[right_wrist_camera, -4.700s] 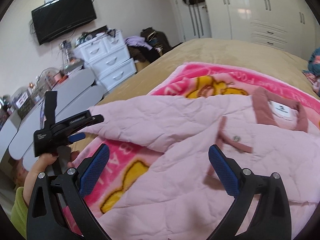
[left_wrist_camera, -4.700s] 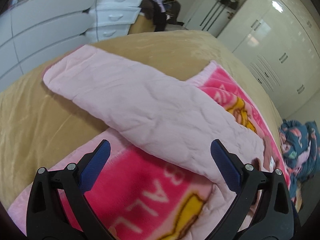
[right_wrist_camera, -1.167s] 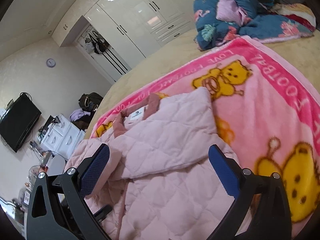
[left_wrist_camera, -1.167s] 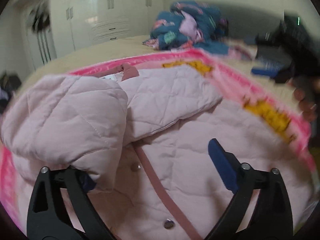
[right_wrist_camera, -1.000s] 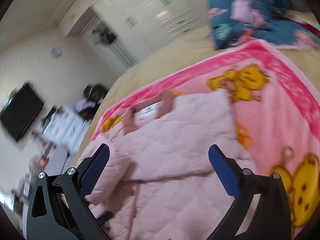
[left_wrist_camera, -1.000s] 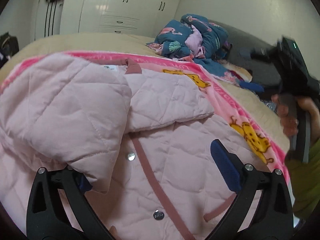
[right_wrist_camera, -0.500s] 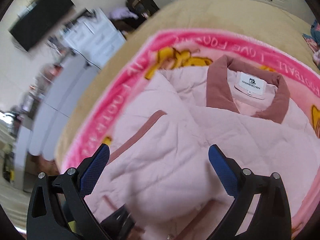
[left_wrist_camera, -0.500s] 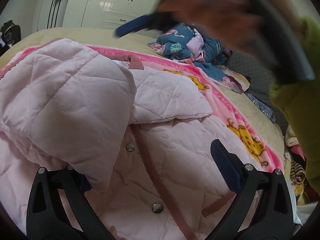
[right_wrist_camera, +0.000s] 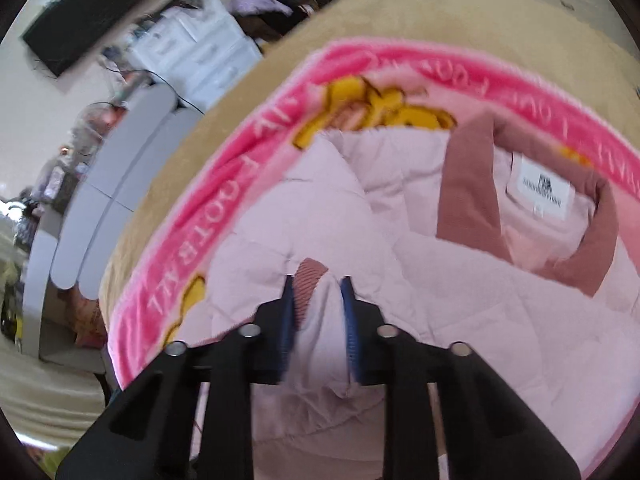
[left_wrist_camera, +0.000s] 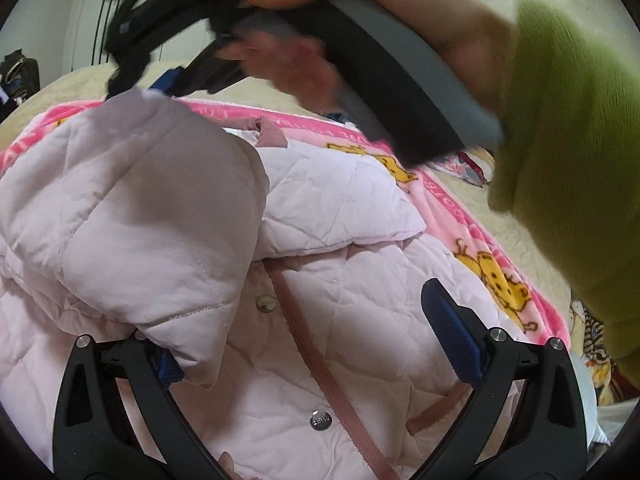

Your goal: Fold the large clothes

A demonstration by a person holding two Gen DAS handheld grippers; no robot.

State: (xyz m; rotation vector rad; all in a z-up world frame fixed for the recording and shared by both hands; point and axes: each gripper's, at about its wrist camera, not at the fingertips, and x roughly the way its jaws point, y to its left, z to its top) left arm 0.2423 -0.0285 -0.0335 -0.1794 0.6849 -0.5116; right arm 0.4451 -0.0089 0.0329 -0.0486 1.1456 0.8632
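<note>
One pale pink quilted jacket (left_wrist_camera: 352,280) lies face up on the pink cartoon blanket (left_wrist_camera: 492,256) spread over the tan bed (right_wrist_camera: 400,16). Its long axis runs from the dusty-rose collar (right_wrist_camera: 468,192), at the end toward the white wardrobe, down the rose placket to the hem nearest the left gripper (left_wrist_camera: 308,344). One sleeve (left_wrist_camera: 340,208) is folded flat across the chest just below the collar; the other sleeve (left_wrist_camera: 128,216) is lifted in a puffy hump over the jacket's side.

The left gripper stands with its jaws wide apart; the raised sleeve's edge drapes over one finger and hides its pad, while the other blue pad is bare above the jacket front, so it has hold of nothing that I can see. The right gripper (right_wrist_camera: 318,320) has its jaws nearly together, pinching a bunched fold of that sleeve by the ribbed rose cuff (right_wrist_camera: 308,280).

Only the left wrist view shows the two snap buttons (left_wrist_camera: 265,303) beside the placket and the person's hand (left_wrist_camera: 288,60) and green sleeve (left_wrist_camera: 568,160) above the jacket. Only the right wrist view shows the white neck label (right_wrist_camera: 542,194) inside the collar, and beyond the blanket one black television (right_wrist_camera: 88,12) and a white dresser (right_wrist_camera: 196,52).
</note>
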